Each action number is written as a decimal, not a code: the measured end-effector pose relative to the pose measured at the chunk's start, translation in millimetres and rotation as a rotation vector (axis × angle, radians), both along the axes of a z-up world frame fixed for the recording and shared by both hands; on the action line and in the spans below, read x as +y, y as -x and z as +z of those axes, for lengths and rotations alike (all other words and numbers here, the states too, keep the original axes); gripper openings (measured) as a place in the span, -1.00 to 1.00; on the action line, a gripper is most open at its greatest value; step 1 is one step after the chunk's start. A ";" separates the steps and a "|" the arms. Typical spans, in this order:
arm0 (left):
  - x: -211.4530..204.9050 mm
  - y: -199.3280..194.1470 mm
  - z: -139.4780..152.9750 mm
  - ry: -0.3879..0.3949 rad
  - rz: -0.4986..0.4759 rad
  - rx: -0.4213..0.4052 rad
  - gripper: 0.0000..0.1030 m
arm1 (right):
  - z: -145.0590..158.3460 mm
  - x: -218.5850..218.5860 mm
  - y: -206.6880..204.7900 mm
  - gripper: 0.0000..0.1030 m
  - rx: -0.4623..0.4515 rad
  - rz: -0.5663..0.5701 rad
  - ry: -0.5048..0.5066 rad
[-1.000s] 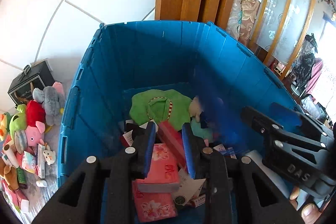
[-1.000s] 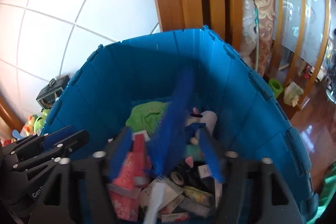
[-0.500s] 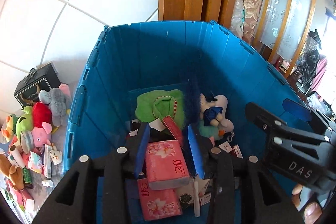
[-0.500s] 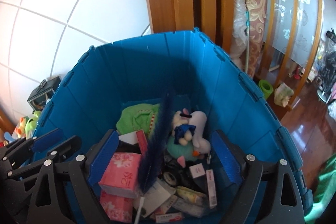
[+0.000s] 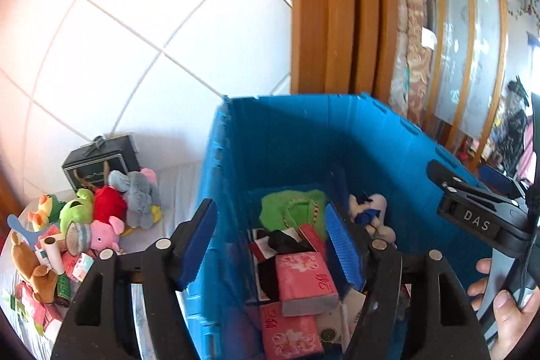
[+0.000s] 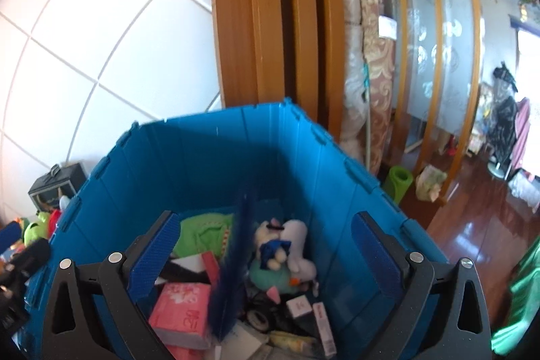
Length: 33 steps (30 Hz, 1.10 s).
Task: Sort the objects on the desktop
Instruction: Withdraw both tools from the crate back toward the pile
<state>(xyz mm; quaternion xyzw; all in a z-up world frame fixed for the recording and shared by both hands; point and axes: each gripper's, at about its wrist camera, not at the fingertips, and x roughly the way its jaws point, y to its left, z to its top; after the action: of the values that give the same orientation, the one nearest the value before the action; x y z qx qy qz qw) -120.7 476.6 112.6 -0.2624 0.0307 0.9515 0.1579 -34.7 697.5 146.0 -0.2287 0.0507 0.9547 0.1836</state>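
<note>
A tall blue crate [image 5: 287,137] [image 6: 209,157] holds sorted items: pink tissue packs [image 5: 303,279] [image 6: 182,306], a green plush [image 5: 290,208] [image 6: 206,231], a white plush with a blue bow [image 5: 368,211] [image 6: 283,245] and a dark blue brush [image 6: 233,272] standing on end. My left gripper [image 5: 273,242] is open and empty, straddling the crate's left wall. My right gripper [image 6: 266,258] is open and empty above the crate; it also shows at the right of the left wrist view [image 5: 472,218].
Left of the crate lie plush toys [image 5: 101,211], a black gift box [image 5: 98,161] and small packets [image 5: 50,258] on a white cloth. A tiled wall and wooden door frame [image 6: 270,22] stand behind. Rolled rugs [image 6: 371,56] lean at the right.
Both grippers opened wide and pulled back from the crate. The tissue pack left my left gripper and lies in the crate; the blue brush left my right gripper and stands inside.
</note>
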 end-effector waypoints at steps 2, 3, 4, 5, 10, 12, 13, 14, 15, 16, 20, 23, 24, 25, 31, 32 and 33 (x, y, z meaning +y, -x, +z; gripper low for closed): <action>-17.8 -8.1 3.1 -0.021 0.016 0.030 0.28 | 1.7 -3.9 -7.9 1.00 0.053 -0.036 -0.040; -26.1 -10.3 4.1 -0.023 0.034 0.045 0.28 | 2.2 -7.8 -12.9 1.00 0.083 -0.053 -0.066; -35.7 -13.8 4.7 -0.021 0.053 0.062 0.28 | -0.4 -9.1 -13.8 1.00 0.094 -0.042 -0.068; -45.6 -16.6 5.4 -0.021 0.074 0.076 0.28 | -4.2 -10.4 -12.3 1.00 0.089 -0.014 -0.050; -106.7 -24.3 5.4 -0.073 0.163 0.105 0.28 | -11.5 -36.9 -9.0 1.00 0.089 0.077 -0.009; -133.4 -23.6 2.0 -0.086 0.204 0.107 0.28 | -4.5 -59.7 -14.6 1.00 0.127 0.123 -0.014; -146.7 -23.1 -0.9 -0.089 0.225 0.105 0.28 | 0.2 -73.4 -17.2 1.00 0.148 0.156 -0.012; -161.4 -21.8 -4.0 -0.090 0.247 0.098 0.28 | 2.9 -87.9 -18.6 1.00 0.169 0.187 -0.013; -175.3 -22.6 -7.4 -0.093 0.263 0.090 0.28 | 7.8 -104.9 -20.7 1.00 0.192 0.225 -0.019; -190.3 -22.1 -11.4 -0.098 0.274 0.082 0.28 | 10.4 -120.4 -21.6 1.00 0.207 0.258 -0.022; -247.5 -24.7 -28.7 -0.122 0.334 0.054 0.28 | 19.8 -187.3 -22.9 1.00 0.259 0.423 -0.020; -287.9 -26.9 -42.8 -0.125 0.384 0.046 0.28 | 18.3 -235.8 -20.6 1.00 0.284 0.537 -0.015; -299.8 -26.9 -48.3 -0.122 0.402 0.045 0.28 | 15.9 -251.7 -18.7 1.00 0.287 0.572 -0.015; -311.0 -26.3 -54.2 -0.118 0.419 0.042 0.28 | 12.2 -267.9 -15.8 1.00 0.282 0.604 -0.016; -359.9 -16.3 -109.2 -0.041 0.482 -0.029 0.28 | -35.4 -340.0 14.2 1.00 0.184 0.752 0.018; -365.5 -13.2 -121.1 -0.032 0.487 -0.049 0.28 | -45.9 -348.1 19.0 1.00 0.166 0.763 0.023; -371.0 -9.8 -133.6 -0.033 0.485 -0.073 0.28 | -57.0 -353.4 23.1 1.00 0.154 0.764 0.028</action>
<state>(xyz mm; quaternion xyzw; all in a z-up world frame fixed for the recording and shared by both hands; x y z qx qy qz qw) -110.9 105.6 -21.0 -0.2937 -0.0544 0.9518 -0.0697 -57.9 344.1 89.0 -0.1613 -0.0114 0.9679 -0.1925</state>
